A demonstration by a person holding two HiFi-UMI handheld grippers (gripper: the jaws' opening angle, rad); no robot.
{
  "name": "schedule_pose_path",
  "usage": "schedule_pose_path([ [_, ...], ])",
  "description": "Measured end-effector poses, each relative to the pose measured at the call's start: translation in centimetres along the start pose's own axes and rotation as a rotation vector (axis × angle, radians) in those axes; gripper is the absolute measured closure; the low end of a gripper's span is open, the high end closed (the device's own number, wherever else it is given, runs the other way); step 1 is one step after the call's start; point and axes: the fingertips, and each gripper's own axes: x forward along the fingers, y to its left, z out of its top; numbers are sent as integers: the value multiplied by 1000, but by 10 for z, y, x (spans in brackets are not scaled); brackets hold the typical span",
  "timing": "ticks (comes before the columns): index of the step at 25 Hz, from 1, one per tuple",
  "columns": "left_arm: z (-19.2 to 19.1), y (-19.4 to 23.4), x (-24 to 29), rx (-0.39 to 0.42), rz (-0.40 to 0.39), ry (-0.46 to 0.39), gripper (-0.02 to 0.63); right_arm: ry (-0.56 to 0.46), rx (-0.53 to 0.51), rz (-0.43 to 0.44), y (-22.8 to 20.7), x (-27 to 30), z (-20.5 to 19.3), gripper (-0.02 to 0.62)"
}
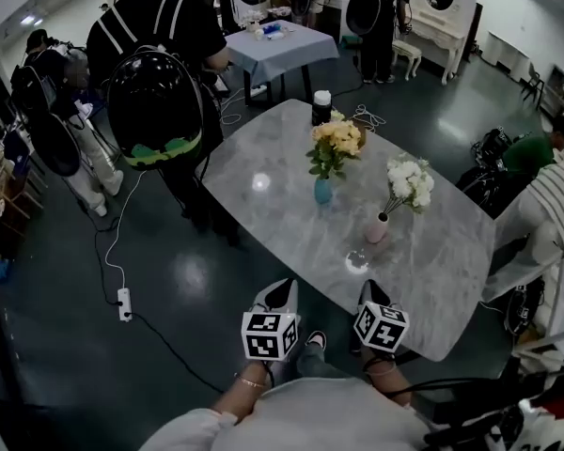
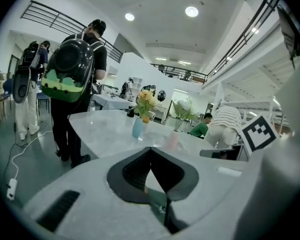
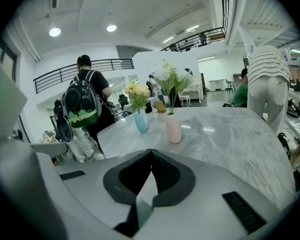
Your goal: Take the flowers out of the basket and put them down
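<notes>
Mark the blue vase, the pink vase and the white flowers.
blue vase (image 1: 323, 192), head view, middle of its body.
pink vase (image 1: 377, 229), head view, middle of its body.
white flowers (image 1: 411, 180), head view, centre of the blooms.

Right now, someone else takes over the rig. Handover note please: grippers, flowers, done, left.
Left gripper: shut, empty, near the table's near edge.
Right gripper: shut, empty, beside it.
Yellow flowers stand in a blue vase and white flowers in a pink vase, both upright mid-table.
A small orange-brown thing sits behind them; I cannot tell if it is the basket.
Done: nothing visible, no flowers lie on the table.
Left: probably everything. Reach in, take the flowers out, put them down.
</notes>
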Motion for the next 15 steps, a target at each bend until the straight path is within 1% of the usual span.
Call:
schedule_pose_path([
  [6,34,-14,63,61,-84,34,597,-24,63,-72,-33,29,35,589],
  [10,42,-28,100,95,-138,70,597,-22,106,-119,-59,46,46,589],
  [15,57,-39,137,118,-185,92,597,-26,134,-150,-77,65,63,589],
])
